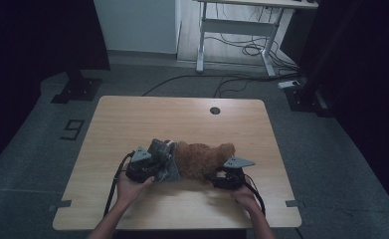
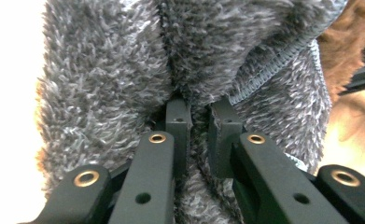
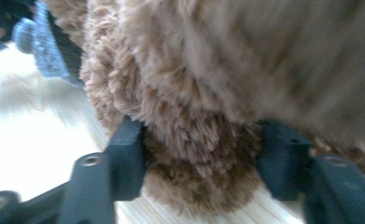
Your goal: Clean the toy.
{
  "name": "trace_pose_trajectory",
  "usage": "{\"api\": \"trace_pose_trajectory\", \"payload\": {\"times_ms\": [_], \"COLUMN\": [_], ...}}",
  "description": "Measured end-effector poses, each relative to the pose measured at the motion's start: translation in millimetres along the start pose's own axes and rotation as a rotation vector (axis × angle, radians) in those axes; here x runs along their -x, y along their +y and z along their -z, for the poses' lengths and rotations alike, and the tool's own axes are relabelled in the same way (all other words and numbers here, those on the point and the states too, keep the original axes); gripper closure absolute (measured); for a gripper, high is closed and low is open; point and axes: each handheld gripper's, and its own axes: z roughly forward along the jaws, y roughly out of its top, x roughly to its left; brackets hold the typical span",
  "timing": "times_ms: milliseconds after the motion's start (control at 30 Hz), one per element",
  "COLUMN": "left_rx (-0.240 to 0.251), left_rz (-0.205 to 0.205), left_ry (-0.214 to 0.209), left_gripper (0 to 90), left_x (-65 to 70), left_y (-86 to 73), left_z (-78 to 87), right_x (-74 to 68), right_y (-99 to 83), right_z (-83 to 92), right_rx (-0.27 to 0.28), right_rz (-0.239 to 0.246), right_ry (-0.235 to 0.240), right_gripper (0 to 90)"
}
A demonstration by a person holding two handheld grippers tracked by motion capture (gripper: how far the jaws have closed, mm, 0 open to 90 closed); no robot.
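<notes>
Brown plush toy point(image 1: 202, 158) — shaggy, grey cloth point(image 1: 163, 160) alongside

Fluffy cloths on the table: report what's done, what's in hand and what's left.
Done: the left gripper is shut on a fold of the grey cloth. In hand: the right gripper has the brown cloth bunched between its jaws; whether they press it is unclear. Left: both cloths lie crumpled, touching, mid-table, neither flat nor folded.

Dim room, dark at both sides — the table point(image 1: 132, 124) catches soft light from above. Left of the left gripper point(image 2: 199, 126) the background is blown white; the right gripper view is blurred, washed-out leftward.
</notes>
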Motion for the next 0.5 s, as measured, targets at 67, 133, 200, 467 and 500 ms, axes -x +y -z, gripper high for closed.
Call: {"api": "trace_pose_trajectory", "payload": {"times_ms": [67, 133, 200, 467, 500], "left_rx": [0.005, 0.016, 0.026, 0.017, 0.009], "left_rz": [0.0, -0.006, 0.0, 0.048, 0.051], "left_ry": [0.001, 0.016, 0.023, 0.012, -0.003], "left_gripper": [80.2, 80.2, 80.2, 80.2, 80.1], "left_x": [1.1, 2.7, 2.5, 0.1, 1.2], "left_y": [-1.6, -2.6, -2.2, 15.5, 17.2], "left_z": [0.2, -0.8, -2.6, -28.2, -32.0], "right_x": [-2.0, -3.2, -3.5, 12.4, 14.9], "right_y": [-2.0, -4.3, -3.6, 3.6, 3.6], "right_z": [-1.6, -4.9, -7.9, -11.6, -10.0], "right_rx": [0.002, 0.014, 0.019, 0.021, 0.02], "right_rz": [0.018, 0.025, 0.029, 0.023, 0.021], "right_ry": [-0.023, -0.041, -0.064, -0.15, -0.158], "right_gripper": [52.0, 55.6, 57.1, 59.1, 59.1]}}
